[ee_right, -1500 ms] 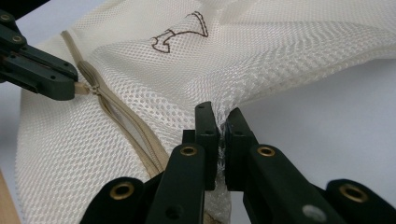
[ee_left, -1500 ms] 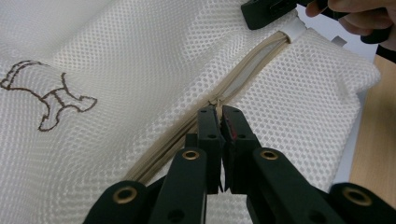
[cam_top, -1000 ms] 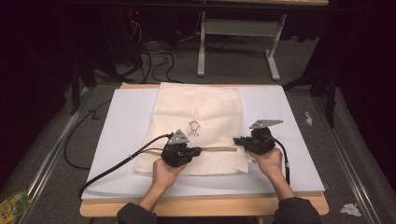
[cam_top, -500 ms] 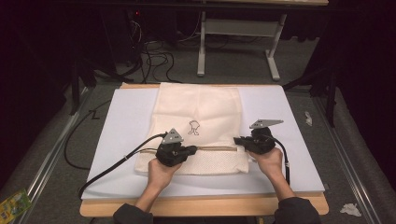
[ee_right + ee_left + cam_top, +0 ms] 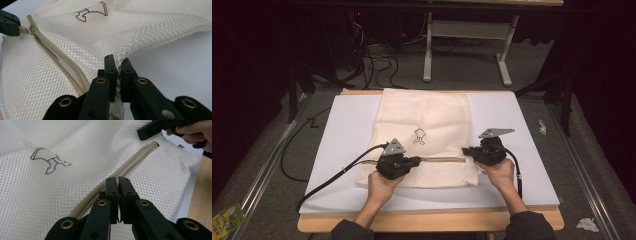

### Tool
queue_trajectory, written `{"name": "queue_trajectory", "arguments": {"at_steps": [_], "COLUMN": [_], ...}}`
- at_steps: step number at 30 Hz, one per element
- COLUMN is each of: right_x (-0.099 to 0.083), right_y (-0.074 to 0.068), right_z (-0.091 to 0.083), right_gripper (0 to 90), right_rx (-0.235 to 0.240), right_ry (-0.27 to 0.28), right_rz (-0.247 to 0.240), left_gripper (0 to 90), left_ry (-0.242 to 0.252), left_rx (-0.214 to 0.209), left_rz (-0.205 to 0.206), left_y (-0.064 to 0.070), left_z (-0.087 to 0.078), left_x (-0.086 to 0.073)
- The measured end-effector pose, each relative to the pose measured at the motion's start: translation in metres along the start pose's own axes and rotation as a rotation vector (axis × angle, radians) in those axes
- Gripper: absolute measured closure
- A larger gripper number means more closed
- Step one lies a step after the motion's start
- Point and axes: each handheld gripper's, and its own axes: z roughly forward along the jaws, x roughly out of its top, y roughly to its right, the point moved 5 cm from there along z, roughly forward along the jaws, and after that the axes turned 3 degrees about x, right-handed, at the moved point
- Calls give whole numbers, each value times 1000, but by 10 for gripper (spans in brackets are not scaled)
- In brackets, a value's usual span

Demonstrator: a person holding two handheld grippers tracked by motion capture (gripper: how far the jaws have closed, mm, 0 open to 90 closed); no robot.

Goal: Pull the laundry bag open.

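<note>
Black grippers: left gripper [image 5: 416, 161], right gripper [image 5: 465, 150]; brass rivets, grey triangular plates, black cables; dark sleeves.

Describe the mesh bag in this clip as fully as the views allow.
The mesh bag is cream netted fabric, lying flat on the white sheet, with a small dark outline figure near its middle. A beige zipper runs across its near part, partly open. The left gripper is shut on the zipper pull; the right gripper pinches the mesh at the zipper's right end.

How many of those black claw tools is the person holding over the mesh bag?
2. The left claw is shut on the zipper pull of the mesh bag; the right claw pinches the bag's mesh edge at the zipper's other end.
</note>
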Motion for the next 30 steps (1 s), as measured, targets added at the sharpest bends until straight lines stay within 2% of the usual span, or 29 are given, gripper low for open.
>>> {"name": "queue_trajectory", "arguments": {"at_steps": [4,9,12,16,30], "right_x": [0,0,0,0,0], "right_y": [0,2,2,3,5], "right_z": [1,1,1,1,0], "right_gripper": [883,883,883,883,883], "right_rx": [-1,-2,-1,0,-5], "right_ry": [-1,-2,3,1,5], "right_rz": [3,17,4,18,18], "left_gripper": [874,874,874,874,874], "left_ry": [-1,7,11,16,26], "left_rx": [5,1,4,9,14], "left_rz": [3,-14,-12,-13,-25], "left_y": [-1,-5,-5,-7,-12], "left_z": [-1,-5,-6,-8,-16], "left_x": [0,-2,-1,-2,-2]}}
